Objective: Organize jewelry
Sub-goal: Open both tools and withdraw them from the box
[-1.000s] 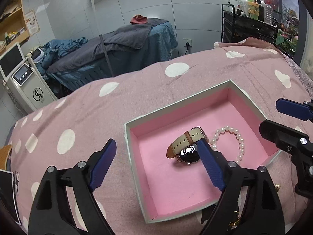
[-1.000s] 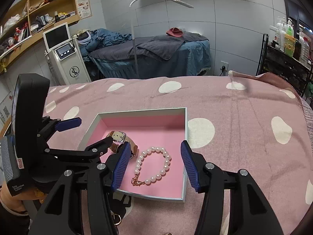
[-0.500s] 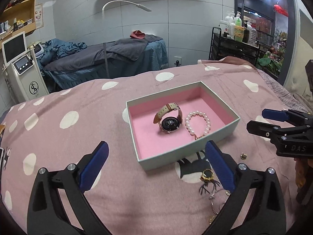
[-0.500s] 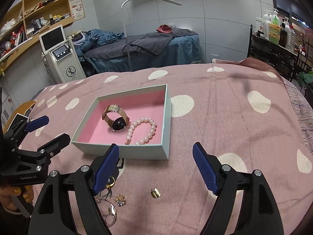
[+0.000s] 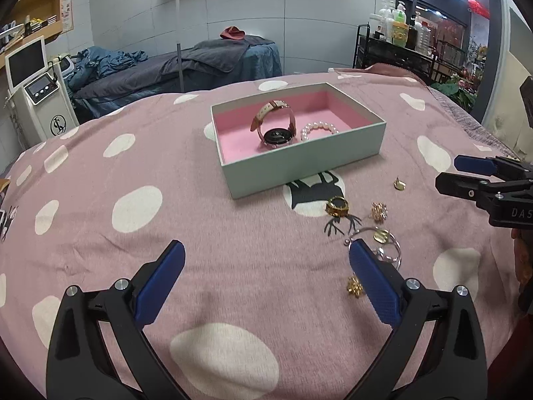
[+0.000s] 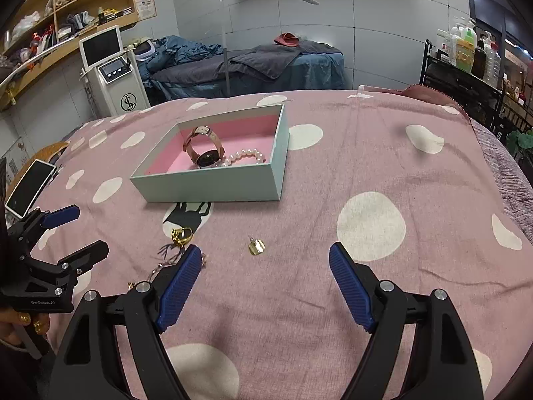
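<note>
A pale green box with pink lining (image 5: 299,156) (image 6: 213,183) sits on the polka-dot blanket. In it lie a beige-strap watch (image 5: 274,126) (image 6: 204,148) and a pearl bracelet (image 5: 318,130) (image 6: 245,156). Loose on the blanket before the box are a gold ring (image 5: 337,206) (image 6: 181,235), a gold earring (image 5: 399,184) (image 6: 256,246), a rose-gold charm (image 5: 379,210), a silver bangle (image 5: 379,243) and a small gold piece (image 5: 354,286). My left gripper (image 5: 265,273) is open and empty, pulled back from the box. My right gripper (image 6: 265,275) is open and empty, just short of the earring.
The pink blanket (image 5: 133,200) covers a bed-like surface that drops off at the sides. A phone (image 6: 30,188) lies at the left edge. A treatment bed (image 6: 253,63), a white machine (image 6: 113,76) and a black bottle rack (image 5: 406,50) stand behind.
Both grippers have pulled back from over the box toward the near side of the blanket. The loose jewelry in front of the box has come into view. Both stayed open.
</note>
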A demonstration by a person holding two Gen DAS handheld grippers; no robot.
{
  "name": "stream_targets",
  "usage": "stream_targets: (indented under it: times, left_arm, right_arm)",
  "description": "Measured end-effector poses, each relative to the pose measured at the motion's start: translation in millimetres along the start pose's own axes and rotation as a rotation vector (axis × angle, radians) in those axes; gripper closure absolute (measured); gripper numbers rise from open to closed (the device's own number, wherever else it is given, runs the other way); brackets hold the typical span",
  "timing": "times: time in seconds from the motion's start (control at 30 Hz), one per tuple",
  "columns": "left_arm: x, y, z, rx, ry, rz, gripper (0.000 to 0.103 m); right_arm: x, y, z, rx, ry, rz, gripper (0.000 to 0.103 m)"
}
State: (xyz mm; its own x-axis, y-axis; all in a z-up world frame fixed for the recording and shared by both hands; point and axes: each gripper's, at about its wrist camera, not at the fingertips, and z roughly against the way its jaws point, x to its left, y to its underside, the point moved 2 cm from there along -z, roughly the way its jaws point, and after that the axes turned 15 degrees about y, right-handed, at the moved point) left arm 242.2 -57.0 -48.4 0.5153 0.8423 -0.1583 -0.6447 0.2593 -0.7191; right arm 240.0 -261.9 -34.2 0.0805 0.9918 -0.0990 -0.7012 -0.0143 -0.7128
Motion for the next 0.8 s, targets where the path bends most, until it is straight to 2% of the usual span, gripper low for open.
stream_targets:
  times: [0.2,0.37,0.53,0.63,0.8]
  left_arm:
    - [-15,20,0,0.030,0.043,-0.033,0.006]
    - [-28,30,-3,0.053,0.078,-0.060,0.019]
    - [-31,39,-8,0.090,0.095,-0.067,0.040]
    - [-30,42,-9,0.097,0.107,-0.060,0.044]
    - [-36,38,-17,0.106,0.129,-0.105,0.044]
  right_arm:
    - [3,14,4,0.004,-0.011,0.059,0.026]
    - [14,25,13,-0.011,-0.052,0.108,0.026]
    - [36,36,18,-0.016,-0.109,0.210,0.029]
    - [51,41,16,0.004,-0.131,0.273,0.036]
    - [65,44,8,0.026,-0.130,0.317,0.038]
